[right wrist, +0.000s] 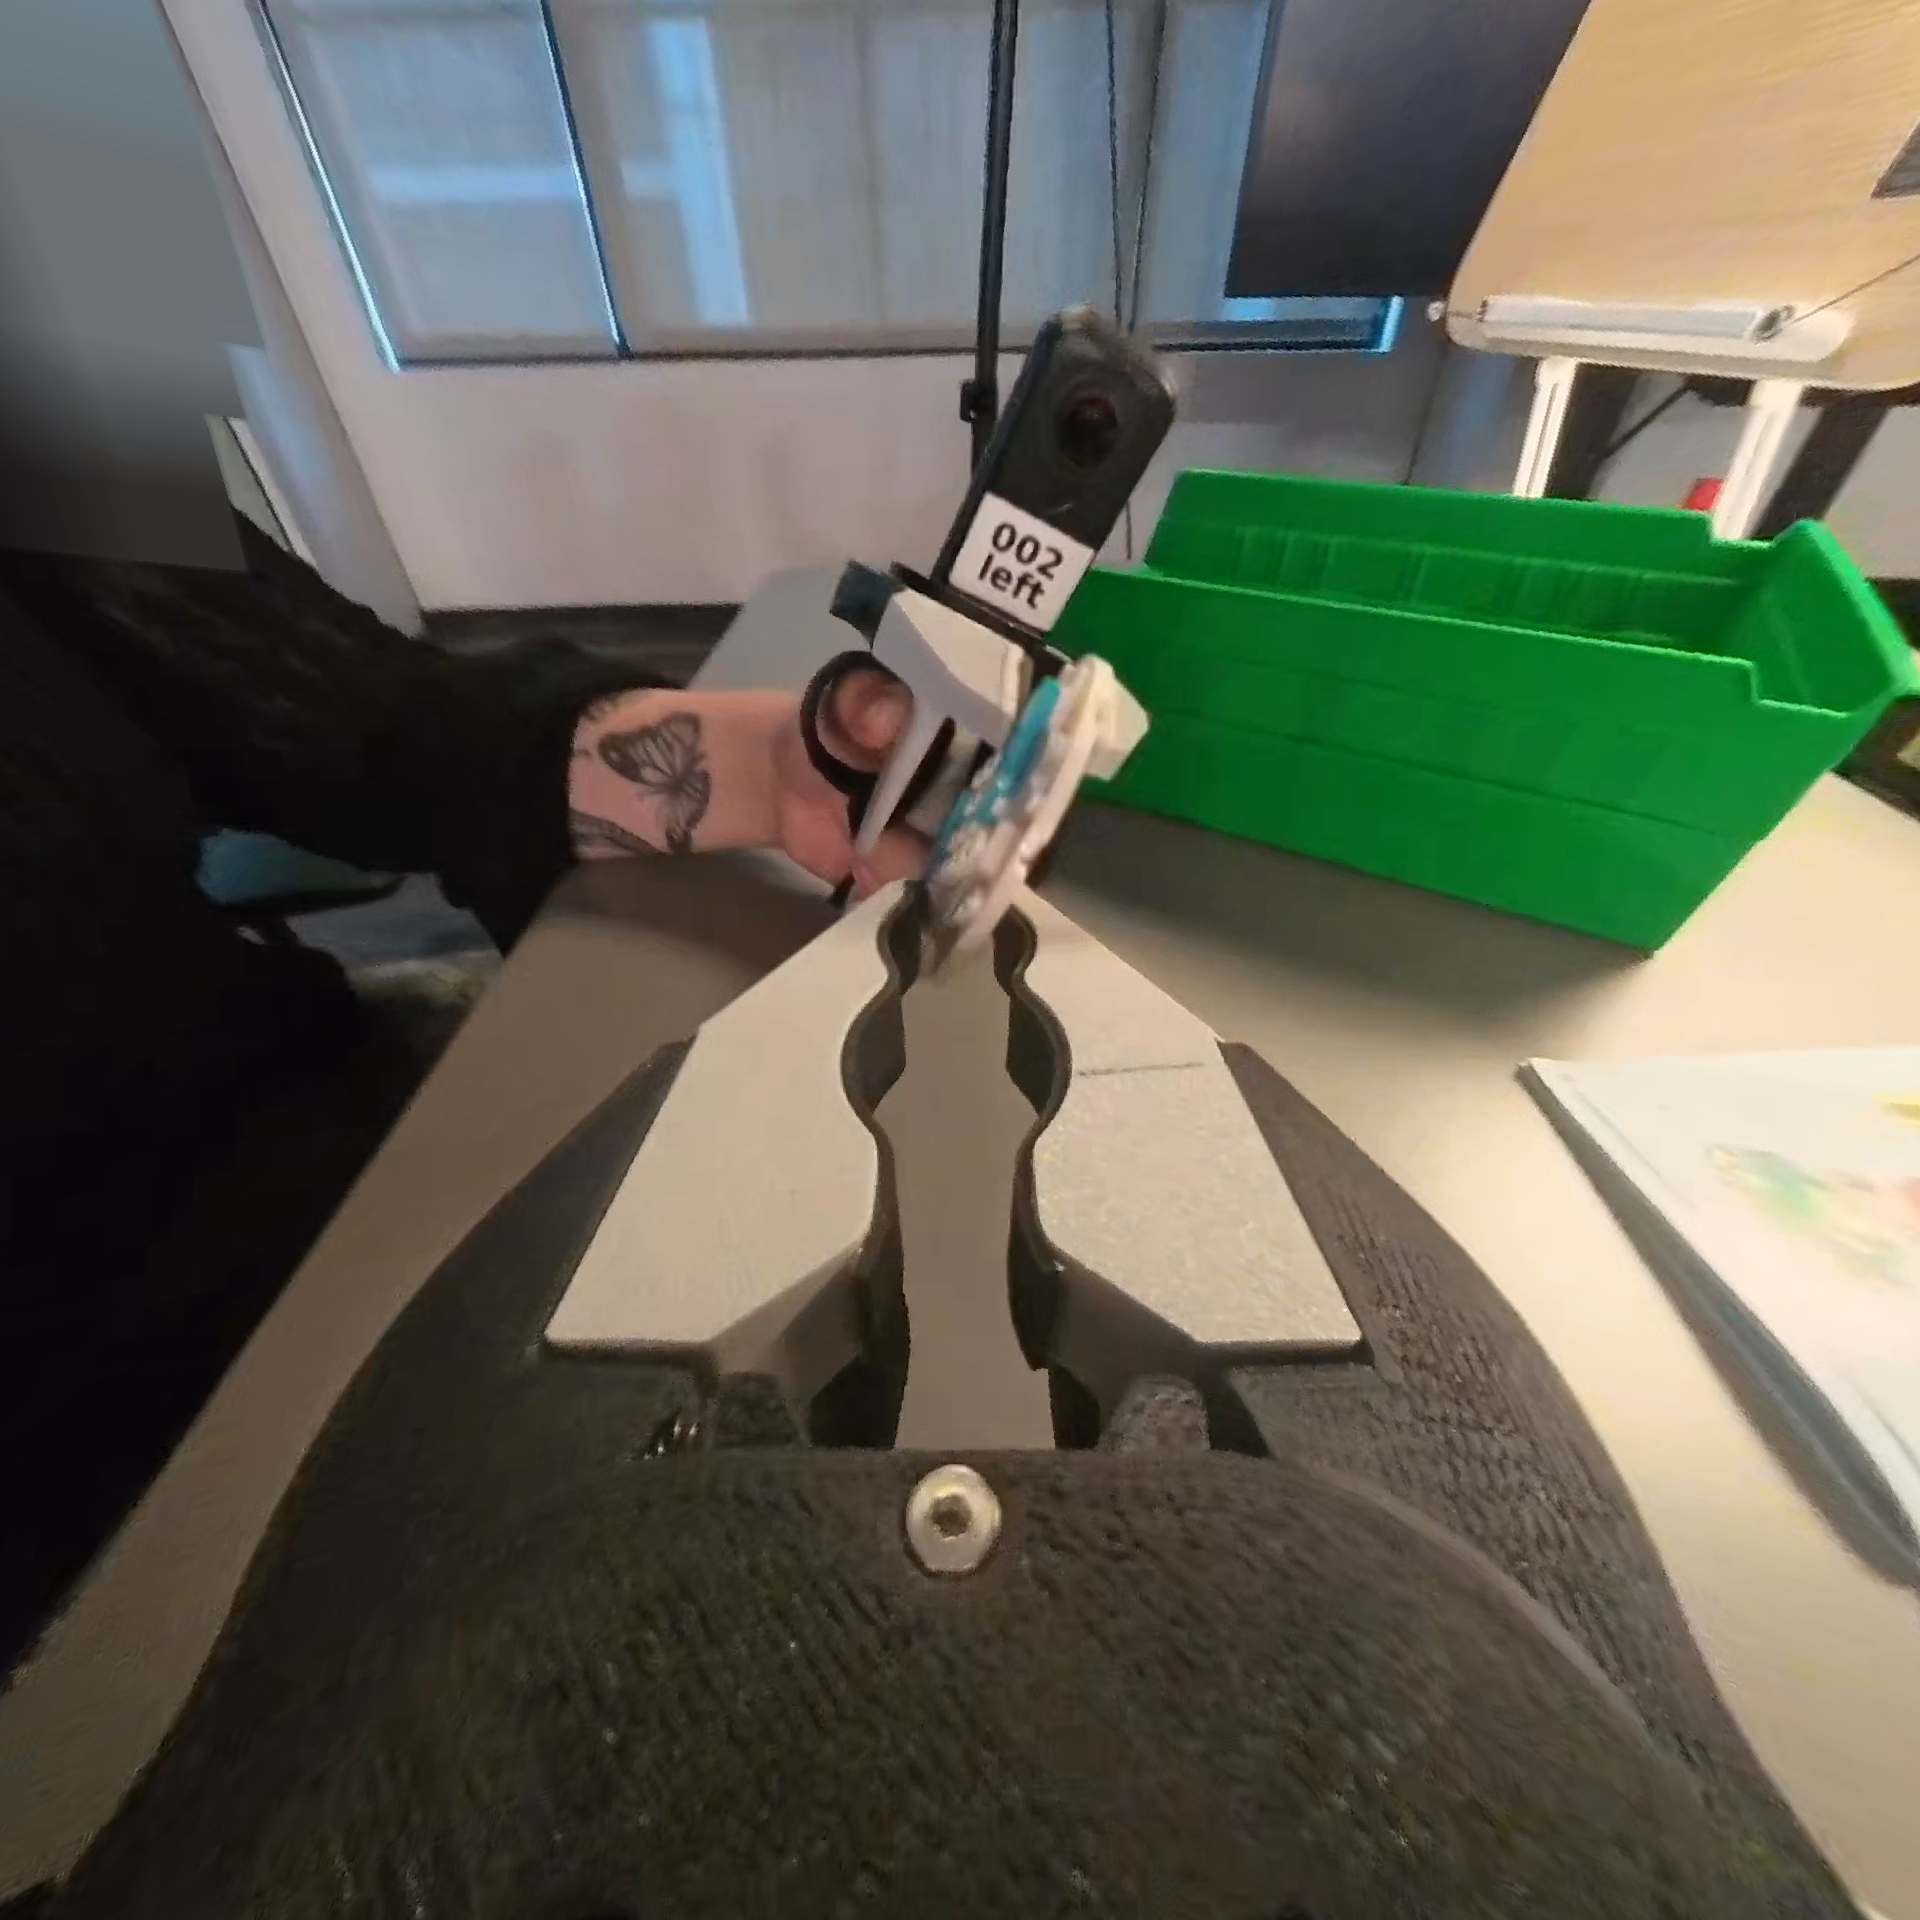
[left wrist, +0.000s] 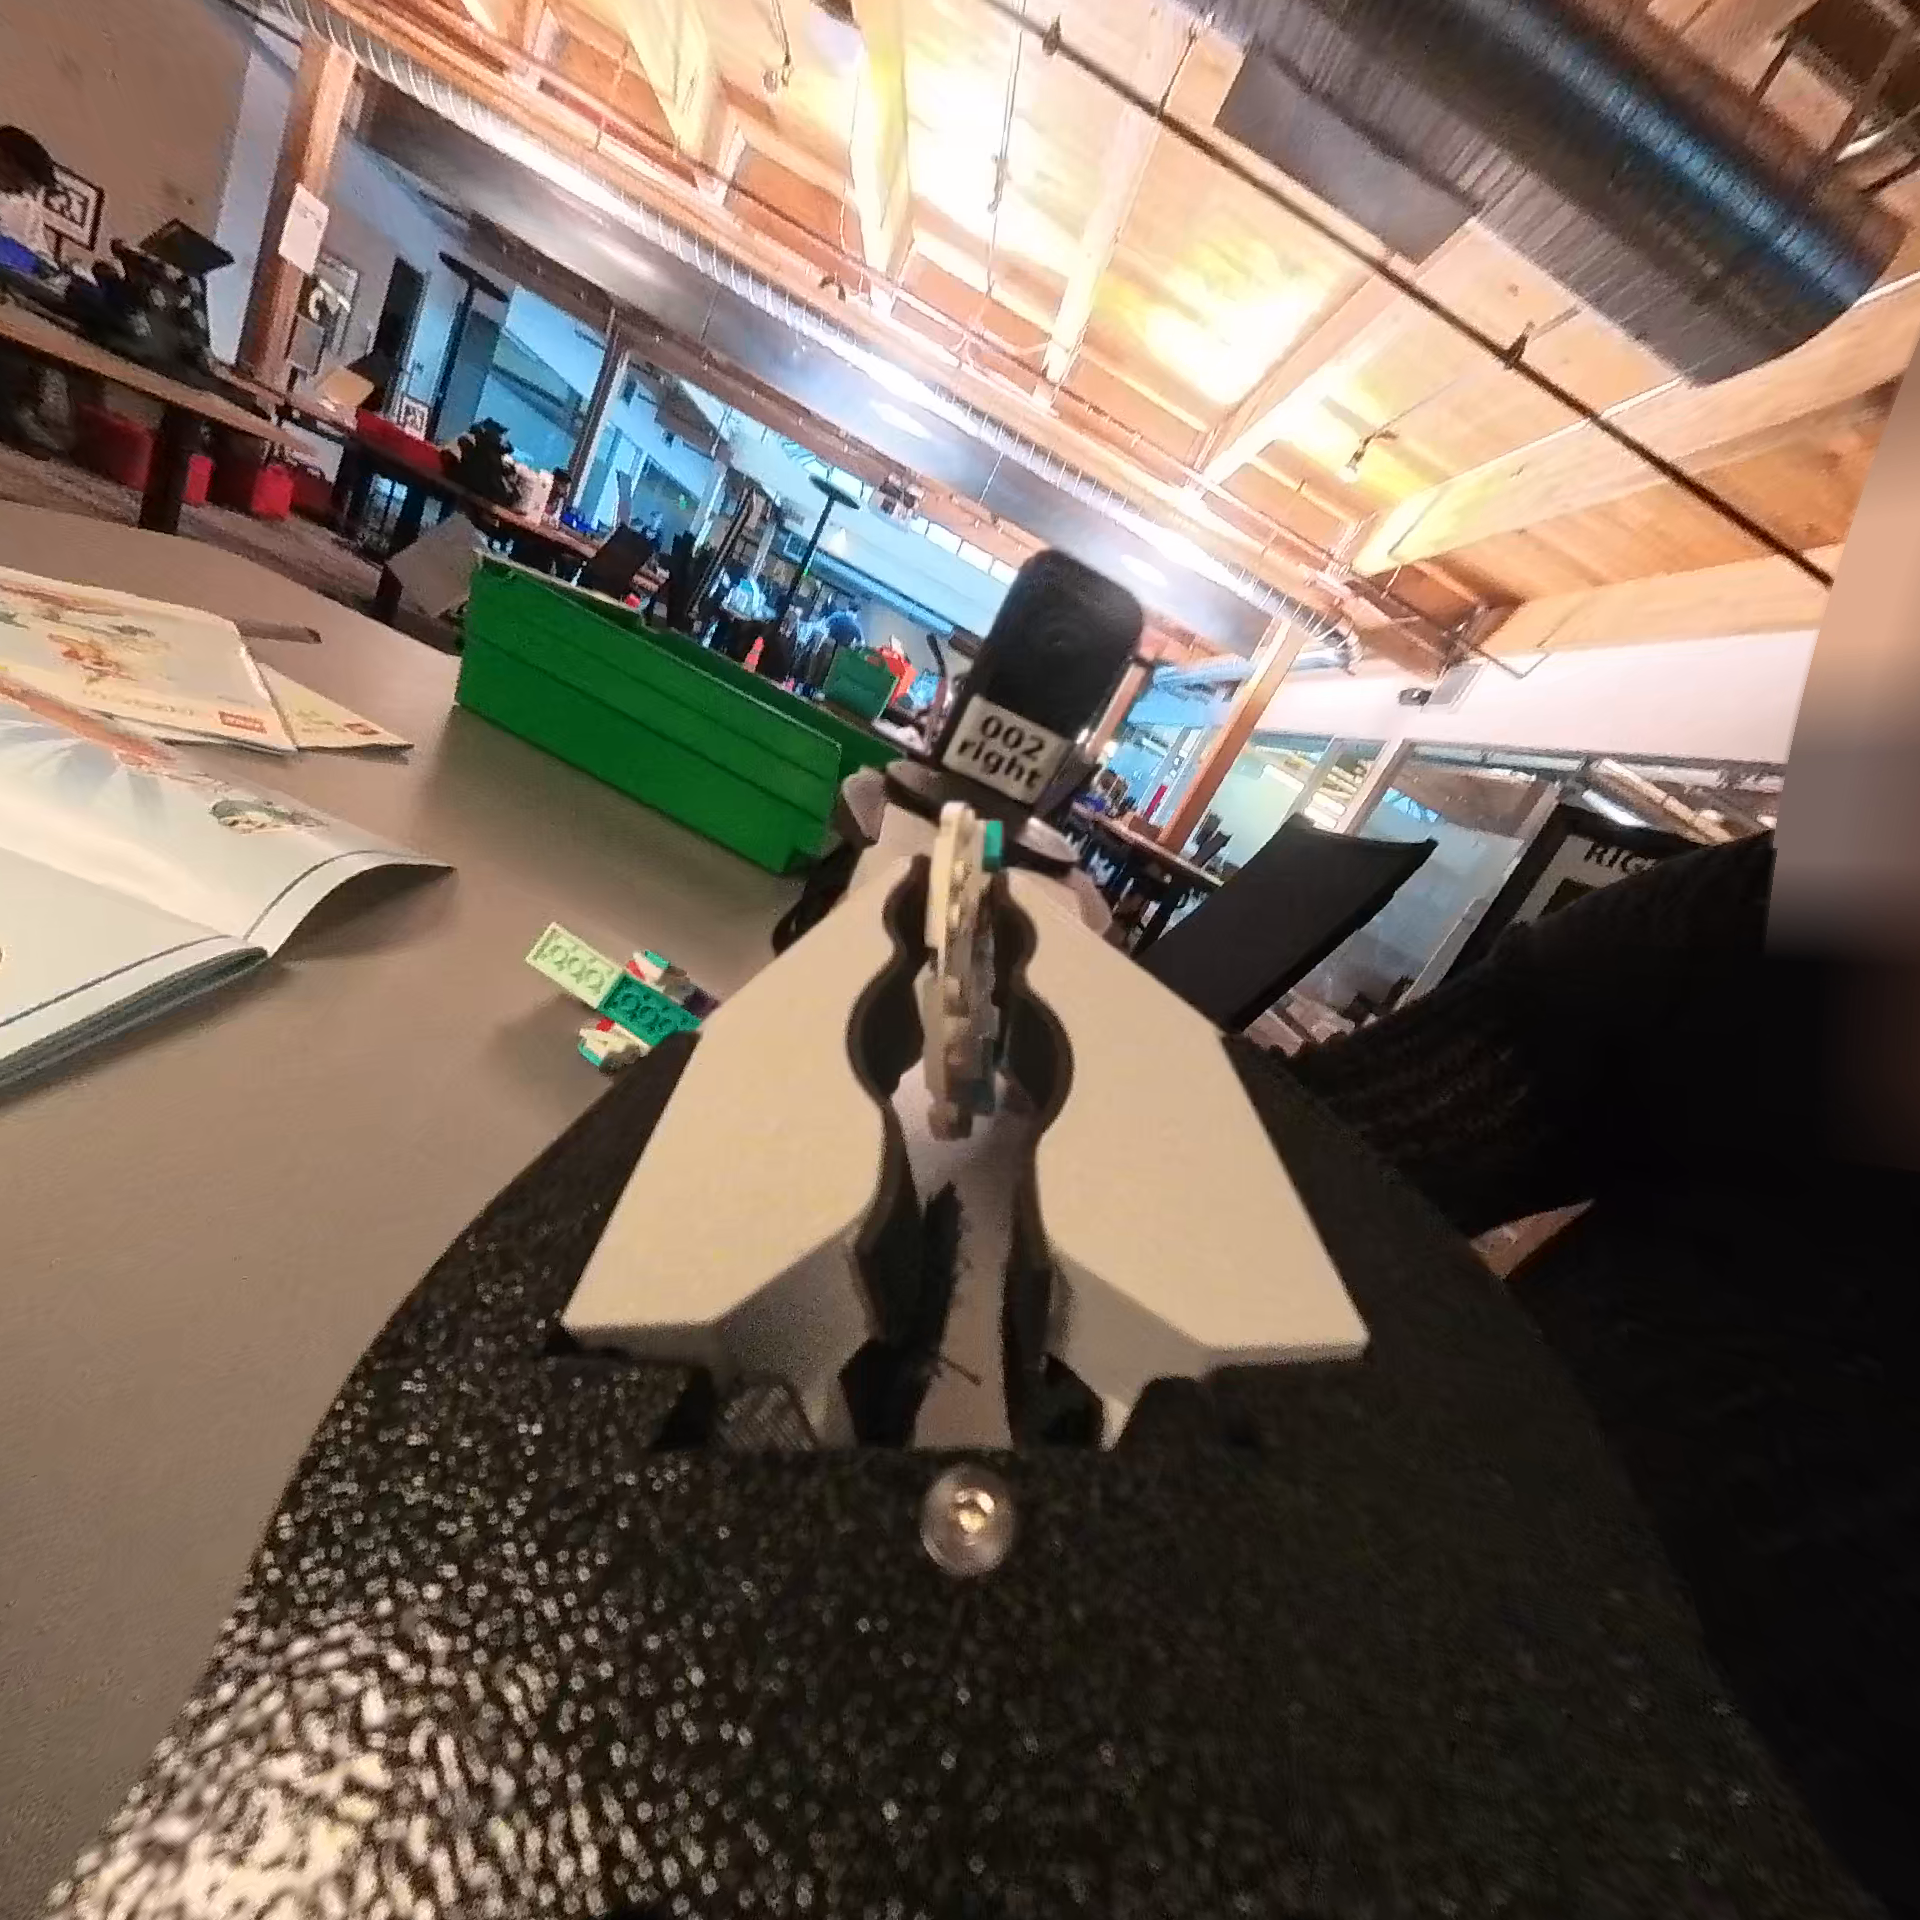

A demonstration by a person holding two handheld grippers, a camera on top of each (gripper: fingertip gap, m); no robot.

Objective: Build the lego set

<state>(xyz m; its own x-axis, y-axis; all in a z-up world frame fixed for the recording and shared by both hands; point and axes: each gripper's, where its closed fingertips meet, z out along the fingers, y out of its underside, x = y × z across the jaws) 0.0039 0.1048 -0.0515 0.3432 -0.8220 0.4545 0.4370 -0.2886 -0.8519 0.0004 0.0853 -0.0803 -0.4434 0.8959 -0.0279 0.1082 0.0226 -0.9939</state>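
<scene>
L gripper (left wrist: 961,914): clenched on flat white-and-teal studded plastic brick assembly (left wrist: 964,956), held edge-on above matte grey tabletop (left wrist: 312,1143) | R gripper (right wrist: 956,930): tips pinch assy's lower rim | ribbed green plastic bin (right wrist: 1455,727) behind | loose green bricks (left wrist: 613,997) nr open booklet (left wrist: 156,862)

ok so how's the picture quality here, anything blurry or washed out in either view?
Left wrist view: the ceiling glows overexposed, and the brick assembly in the jaws is soft. Right wrist view: the hand and assembly are motion-blurred, the booklet is smeared, and straight edges bow from the wide lens.
</scene>
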